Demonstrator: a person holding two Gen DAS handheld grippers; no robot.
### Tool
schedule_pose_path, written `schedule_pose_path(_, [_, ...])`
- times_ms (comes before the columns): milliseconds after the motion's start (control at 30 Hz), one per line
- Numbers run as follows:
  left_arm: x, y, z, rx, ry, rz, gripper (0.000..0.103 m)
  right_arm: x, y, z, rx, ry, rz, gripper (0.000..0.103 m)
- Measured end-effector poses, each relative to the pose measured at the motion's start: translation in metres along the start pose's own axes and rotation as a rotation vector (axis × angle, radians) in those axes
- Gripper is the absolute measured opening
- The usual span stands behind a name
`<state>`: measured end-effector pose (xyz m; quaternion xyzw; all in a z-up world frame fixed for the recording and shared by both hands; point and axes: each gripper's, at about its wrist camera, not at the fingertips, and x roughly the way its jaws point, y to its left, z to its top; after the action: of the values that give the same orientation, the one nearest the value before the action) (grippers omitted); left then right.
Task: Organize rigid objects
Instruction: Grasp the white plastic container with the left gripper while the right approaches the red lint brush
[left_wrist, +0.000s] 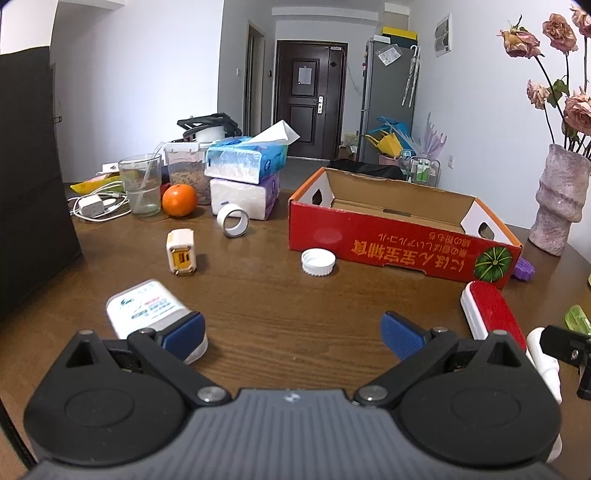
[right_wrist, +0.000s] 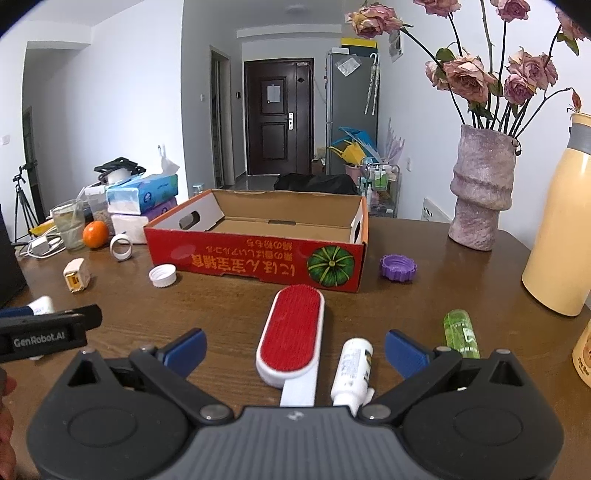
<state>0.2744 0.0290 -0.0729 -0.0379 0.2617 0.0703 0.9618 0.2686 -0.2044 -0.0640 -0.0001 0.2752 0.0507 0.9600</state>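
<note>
Left wrist view: left gripper fingers spread wide, nothing held; white bottle touching left pad, near table front edge. Red box twd far right, white cap just beside it. Right wrist view: right gripper wide too, lint brush & white tube lying btwn fingers, not gripped; green bottle to right.
</note>
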Motion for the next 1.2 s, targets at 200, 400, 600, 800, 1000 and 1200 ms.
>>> schedule_pose_path(200, [-0.011,0.006,-0.008,0.003,-0.001,0.003,0.103,-0.008,0.003,-0.009,-0.003,0.012,0.002,0.103])
schedule_pose_path(400, [-0.019,0.015,-0.014,0.001,0.005,0.012,0.103,-0.014,0.002,-0.019,0.01,0.024,0.005,0.103])
schedule_pose_path(600, [-0.027,0.024,-0.019,0.011,0.015,0.018,0.103,-0.019,-0.002,-0.027,0.022,0.041,0.003,0.103])
schedule_pose_path(800, [-0.026,0.036,-0.019,0.004,0.026,0.04,0.103,-0.02,0.001,-0.028,0.025,0.038,0.011,0.103])
schedule_pose_path(1000, [-0.015,0.05,-0.016,-0.02,0.046,0.078,0.103,-0.017,0.009,-0.026,0.001,0.034,0.03,0.103])
schedule_pose_path(1200, [0.0,0.065,-0.013,-0.057,0.081,0.112,0.103,-0.004,0.02,-0.025,-0.04,0.042,0.049,0.103])
